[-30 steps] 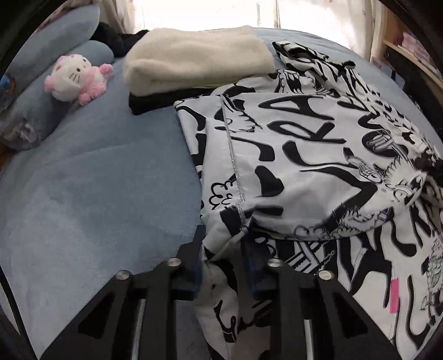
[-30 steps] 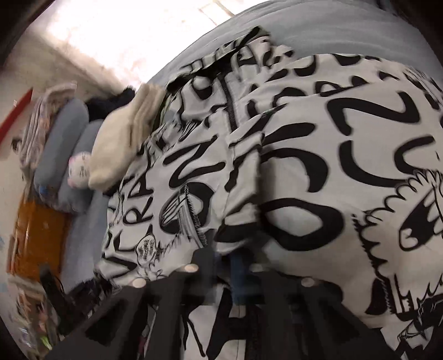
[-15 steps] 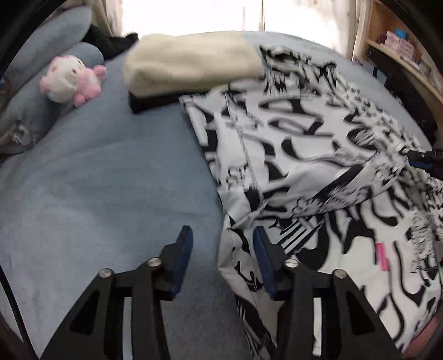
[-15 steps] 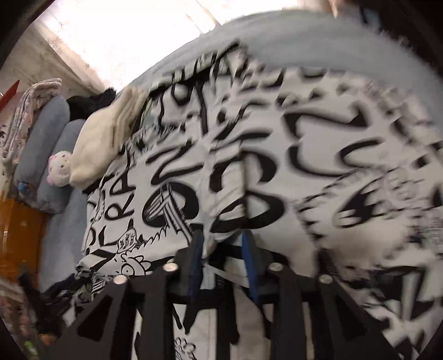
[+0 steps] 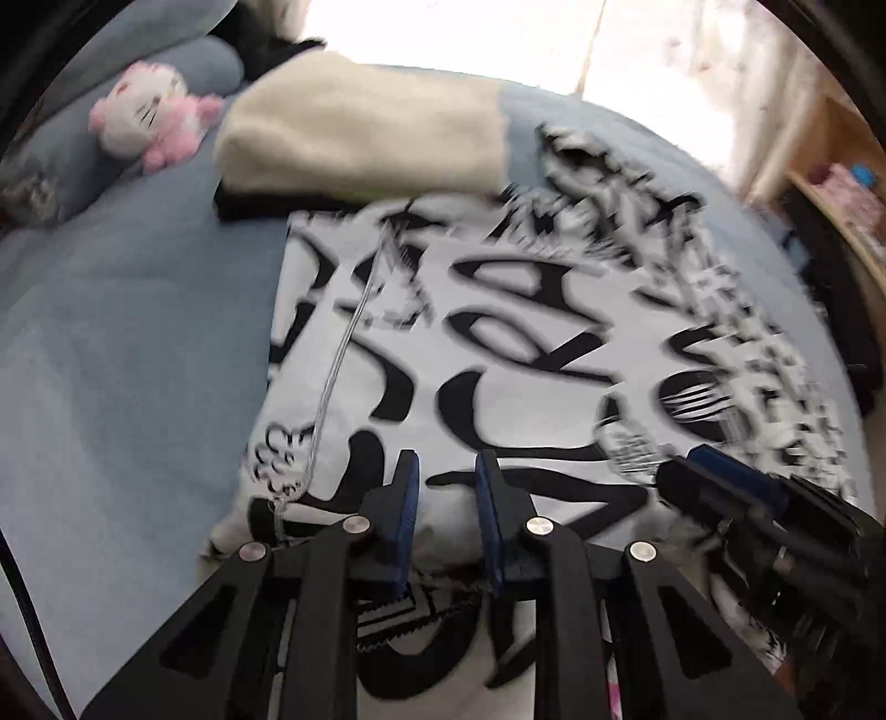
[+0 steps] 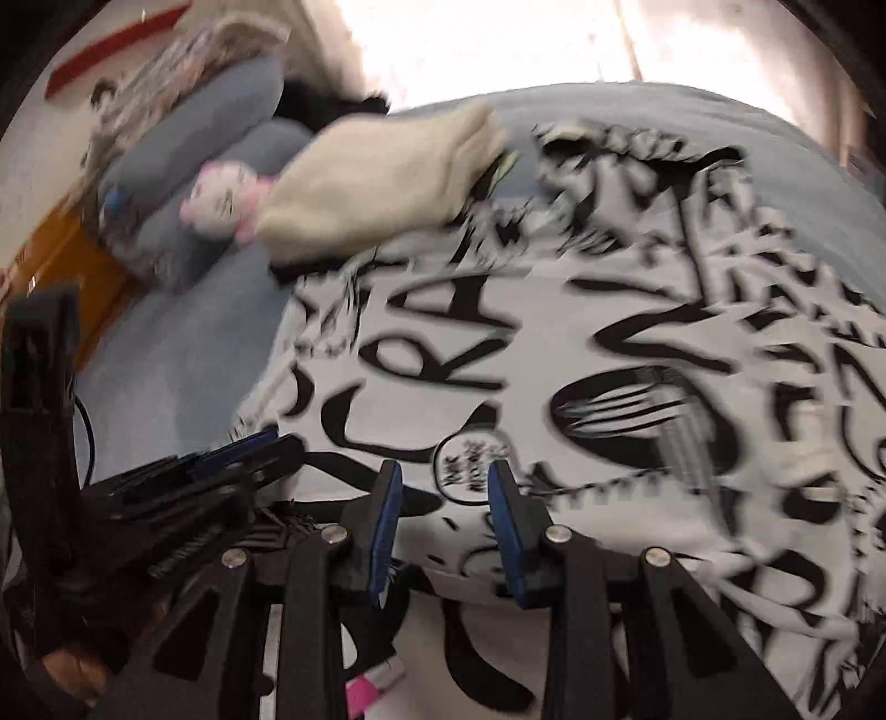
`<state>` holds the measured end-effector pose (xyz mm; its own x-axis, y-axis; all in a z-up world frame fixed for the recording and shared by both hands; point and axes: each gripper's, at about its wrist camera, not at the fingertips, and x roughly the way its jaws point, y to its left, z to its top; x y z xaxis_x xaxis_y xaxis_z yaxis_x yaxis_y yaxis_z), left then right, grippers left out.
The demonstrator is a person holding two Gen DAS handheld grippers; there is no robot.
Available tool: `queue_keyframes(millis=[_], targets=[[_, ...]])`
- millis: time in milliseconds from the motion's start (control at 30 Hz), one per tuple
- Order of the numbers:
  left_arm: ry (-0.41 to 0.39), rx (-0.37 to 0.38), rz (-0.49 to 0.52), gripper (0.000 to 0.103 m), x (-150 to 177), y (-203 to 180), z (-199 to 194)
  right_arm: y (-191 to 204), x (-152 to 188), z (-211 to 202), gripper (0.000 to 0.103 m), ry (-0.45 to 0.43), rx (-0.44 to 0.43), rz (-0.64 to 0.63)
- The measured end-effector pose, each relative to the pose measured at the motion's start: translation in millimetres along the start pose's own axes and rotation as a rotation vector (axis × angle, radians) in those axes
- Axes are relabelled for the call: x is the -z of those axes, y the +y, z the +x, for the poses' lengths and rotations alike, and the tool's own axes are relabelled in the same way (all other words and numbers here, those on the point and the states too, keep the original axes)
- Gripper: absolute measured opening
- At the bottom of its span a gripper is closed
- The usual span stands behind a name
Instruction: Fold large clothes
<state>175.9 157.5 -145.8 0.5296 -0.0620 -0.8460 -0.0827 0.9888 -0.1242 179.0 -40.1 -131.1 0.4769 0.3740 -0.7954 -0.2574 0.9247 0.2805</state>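
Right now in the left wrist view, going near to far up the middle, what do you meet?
Left hand-held gripper → black-and-white printed garment → folded cream garment on a black one → bright window.

The garment (image 5: 498,343) is thin woven cloth, matt white with black printed lettering and a line of pale stitching along one seam. Under it, the bed cover (image 5: 127,354) looks like soft, short-napped blue-grey fabric, matt. The folded cream item (image 5: 360,133) appears thick and fleecy, resting on a black cloth layer (image 5: 243,205). The plush toy (image 5: 149,111) is fuzzy pink and white pile. The left gripper (image 5: 443,487) is matt black plastic with shiny round metal screw heads and blue pads (image 5: 411,498) of a duller, rubbery look; the right gripper (image 6: 443,487) is built the same. The shelf (image 5: 830,199) at right looks like pale wood, and the floor (image 6: 72,266) glossy orange-brown wood
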Motion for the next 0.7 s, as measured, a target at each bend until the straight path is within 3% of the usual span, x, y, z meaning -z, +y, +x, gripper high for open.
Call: queue_keyframes(millis=[100, 167, 200, 233, 300, 333, 433, 700], targets=[[0.02, -0.03, -0.009, 0.016, 9, 9, 17, -8, 10, 23, 0.029, 0.069, 0.049, -0.035], [0.014, -0.02, -0.013, 0.009, 11, 18, 17, -30, 16, 19, 0.029, 0.063, 0.126, -0.04], [0.011, -0.02, -0.019, 0.009, 12, 24, 17, -42, 16, 13, 0.022, 0.051, 0.154, -0.028], [0.01, -0.015, -0.026, 0.003, 12, 30, 16, -60, 17, 4, 0.0, 0.037, 0.168, -0.001], [0.013, 0.014, -0.046, 0.001, 14, 42, 15, -99, 20, -13, 0.0, 0.025, 0.201, 0.081], [0.012, 0.031, -0.056, 0.001, 14, 46, 15, -117, 23, -23, 0.0, 0.006, 0.29, 0.112], [0.006, 0.038, -0.06, 0.001, 17, 49, 15, -153, 30, -40, 0.0, -0.017, 0.175, 0.234], [0.005, 0.0, -0.024, 0.004, 14, 35, 10, -142, 31, -45, 0.005, -0.044, 0.226, 0.222]])
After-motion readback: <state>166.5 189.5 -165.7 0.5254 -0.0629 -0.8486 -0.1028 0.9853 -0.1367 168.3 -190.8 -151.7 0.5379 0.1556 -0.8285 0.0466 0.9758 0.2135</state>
